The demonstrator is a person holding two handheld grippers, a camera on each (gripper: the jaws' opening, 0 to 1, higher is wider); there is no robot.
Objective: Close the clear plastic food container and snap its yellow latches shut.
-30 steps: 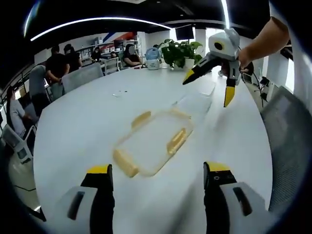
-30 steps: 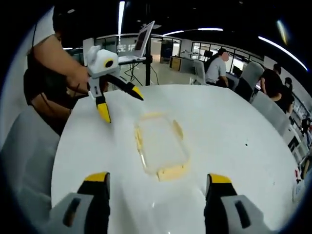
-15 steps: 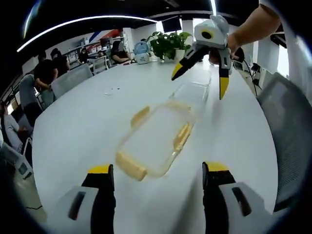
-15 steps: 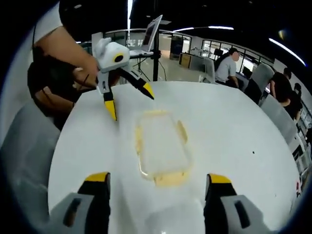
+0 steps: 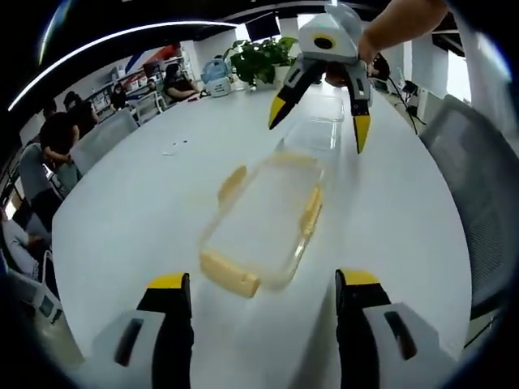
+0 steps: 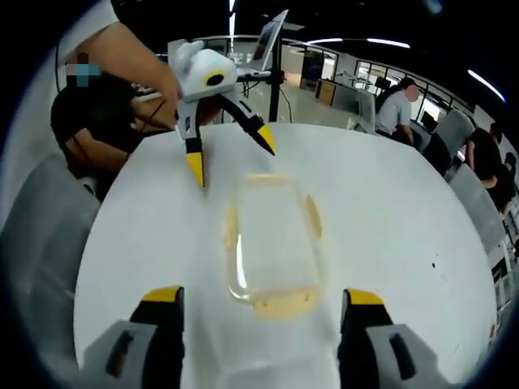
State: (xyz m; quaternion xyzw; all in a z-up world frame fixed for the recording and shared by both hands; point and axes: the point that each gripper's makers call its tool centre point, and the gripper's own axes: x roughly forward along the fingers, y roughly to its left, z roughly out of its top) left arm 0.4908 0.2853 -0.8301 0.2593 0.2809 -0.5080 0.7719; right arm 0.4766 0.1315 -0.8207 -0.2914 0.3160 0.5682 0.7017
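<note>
Both grippers have drawn in toward the clear container since a second ago, so that each now shows larger and nearer the far end of the box in the other's view. In the left gripper view the left gripper (image 5: 261, 285) points forward over the white table (image 5: 130, 211), jaws spread wide with nothing between them, and the container (image 5: 263, 219) lies just ahead of its tips. Across it the right gripper (image 5: 318, 121), held by a hand (image 5: 397, 20) coming down from above, hangs tips-down with its jaws likewise wide apart and empty, above the far clear part of the container (image 5: 316, 130). In the right gripper view the right gripper (image 6: 259, 296) faces the container (image 6: 272, 243) lengthwise, and the left gripper (image 6: 231, 154) hovers beyond its far end, open. One container lies flat on the table, with four yellow latches (image 5: 229, 275) counted: one at each end and one on each long side. Whether the latches are snapped down I cannot tell. Several people sit at the table's far edge near a potted plant (image 5: 259, 61).
</note>
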